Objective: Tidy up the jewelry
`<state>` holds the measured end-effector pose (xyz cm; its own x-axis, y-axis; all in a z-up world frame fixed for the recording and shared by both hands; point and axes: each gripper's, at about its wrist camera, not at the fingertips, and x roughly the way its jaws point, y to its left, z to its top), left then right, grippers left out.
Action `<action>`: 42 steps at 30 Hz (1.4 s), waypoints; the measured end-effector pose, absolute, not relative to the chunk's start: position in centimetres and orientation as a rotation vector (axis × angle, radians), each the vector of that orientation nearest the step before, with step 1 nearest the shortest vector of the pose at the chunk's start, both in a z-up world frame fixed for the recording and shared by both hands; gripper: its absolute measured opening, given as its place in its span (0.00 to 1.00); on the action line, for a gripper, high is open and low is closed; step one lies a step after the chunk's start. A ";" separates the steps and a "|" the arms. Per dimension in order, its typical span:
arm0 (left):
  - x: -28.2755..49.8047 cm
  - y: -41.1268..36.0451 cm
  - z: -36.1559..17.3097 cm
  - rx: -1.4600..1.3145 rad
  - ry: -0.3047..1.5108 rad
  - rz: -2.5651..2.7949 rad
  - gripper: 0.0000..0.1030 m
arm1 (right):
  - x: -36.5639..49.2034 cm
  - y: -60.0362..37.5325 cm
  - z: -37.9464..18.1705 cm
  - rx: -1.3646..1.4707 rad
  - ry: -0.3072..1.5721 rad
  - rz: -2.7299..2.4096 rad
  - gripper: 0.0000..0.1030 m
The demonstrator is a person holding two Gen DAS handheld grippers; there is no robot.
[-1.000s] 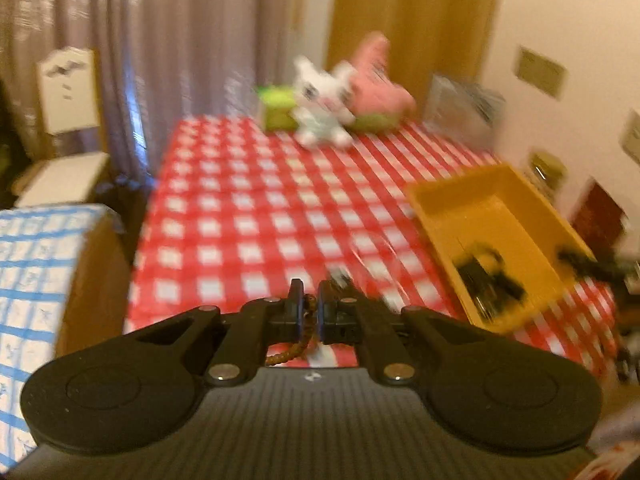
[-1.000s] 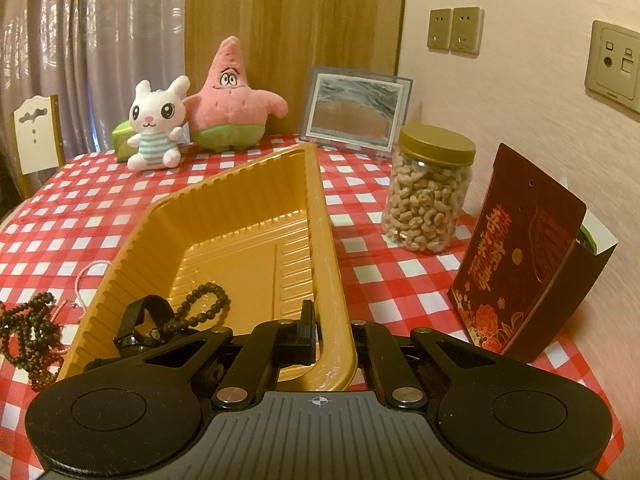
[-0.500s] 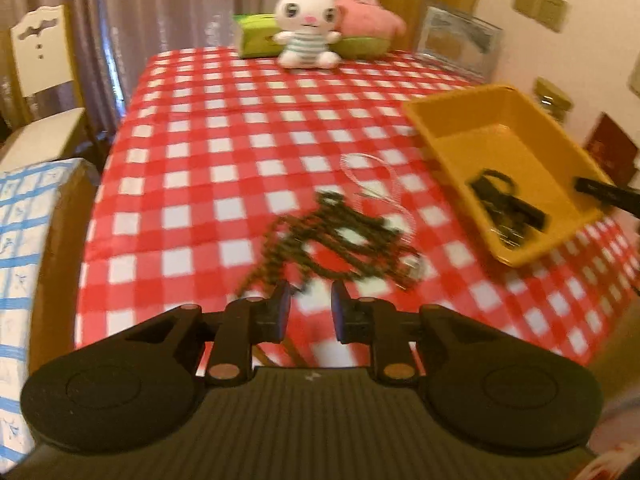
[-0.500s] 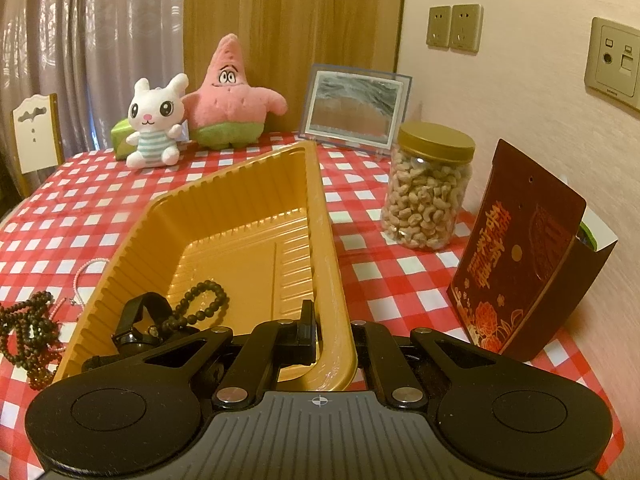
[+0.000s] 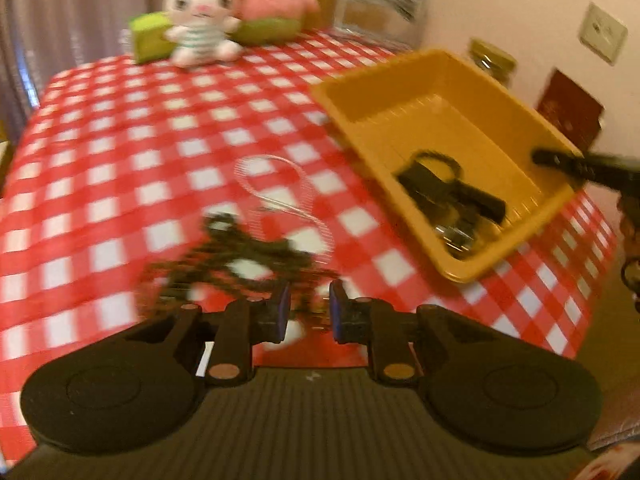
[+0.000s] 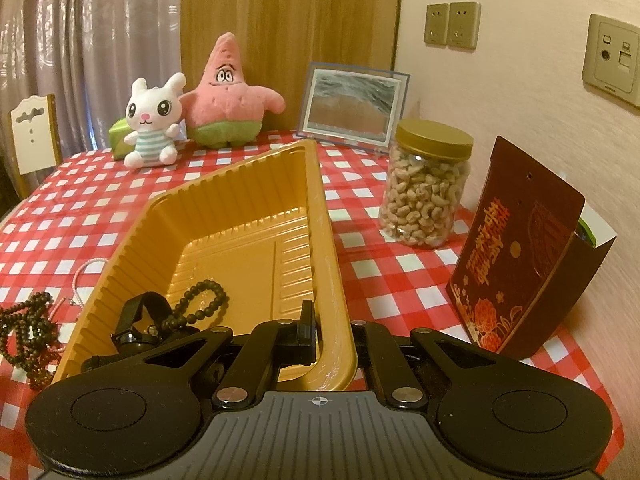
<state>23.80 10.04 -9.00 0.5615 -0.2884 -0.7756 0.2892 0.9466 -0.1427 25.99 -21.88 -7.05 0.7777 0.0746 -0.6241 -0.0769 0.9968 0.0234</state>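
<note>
The surface [image 6: 404, 264] wears a red-and-white checked cloth and stands against a pale wall with sockets [image 6: 452, 25]; grey curtains [image 6: 92, 40] and a wooden panel close the far side. At the back sit a white plush rabbit [image 6: 154, 124], a pink plush star [image 6: 230, 98], a framed picture [image 6: 354, 106], a clear jar [image 6: 426, 188] of nuts with a gold lid, and a dark red printed box [image 6: 516, 272].

A ribbed yellow plastic tray [image 6: 244, 216] holds a black strap [image 6: 142, 312] and a string of round dark beads [image 6: 204, 298]. Left of the tray on the cloth lie a tangled heap of dark beads [image 5: 236, 256] and a thin pale bead strand [image 5: 280, 184], both smeared by blur in the left view.

The left gripper [image 5: 306, 310] hangs over the heap, jaws a little apart with nothing pressed between them. The right gripper [image 6: 334, 332] has its jaws clamped on the tray's near rim; the outer finger is mostly hidden behind the rim. A white chair [image 6: 34, 136] is cut off at the edge.
</note>
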 end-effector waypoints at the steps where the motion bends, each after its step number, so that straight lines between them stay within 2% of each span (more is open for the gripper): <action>1: 23.9 9.3 -9.5 0.010 0.918 -0.352 0.17 | 26.0 -21.9 -7.0 -0.004 0.675 0.082 0.05; 6: 24.7 7.8 -10.9 0.075 0.923 -0.346 0.16 | 25.9 -21.9 -7.0 -0.002 0.679 0.082 0.05; 11: 24.9 7.4 -11.7 0.125 0.948 -0.347 0.06 | 25.8 -21.9 -7.0 -0.002 0.680 0.083 0.05; 18: 24.5 7.0 -11.5 0.134 0.938 -0.327 0.04 | 25.7 -21.8 -6.9 -0.005 0.674 0.091 0.04; 34: 24.6 7.3 -0.7 -0.019 0.691 -0.379 0.03 | 25.6 -21.6 -6.8 -0.008 0.670 0.103 0.04; 42: 25.8 4.2 0.8 -0.089 0.664 -0.459 0.03 | 25.6 -21.5 -6.7 -0.007 0.669 0.105 0.04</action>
<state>25.78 4.24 0.79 0.6917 -0.4384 -0.5739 0.3826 0.8965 -0.2236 25.63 -21.53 -6.72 0.7796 0.0949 -0.6191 -0.0991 0.9947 0.0276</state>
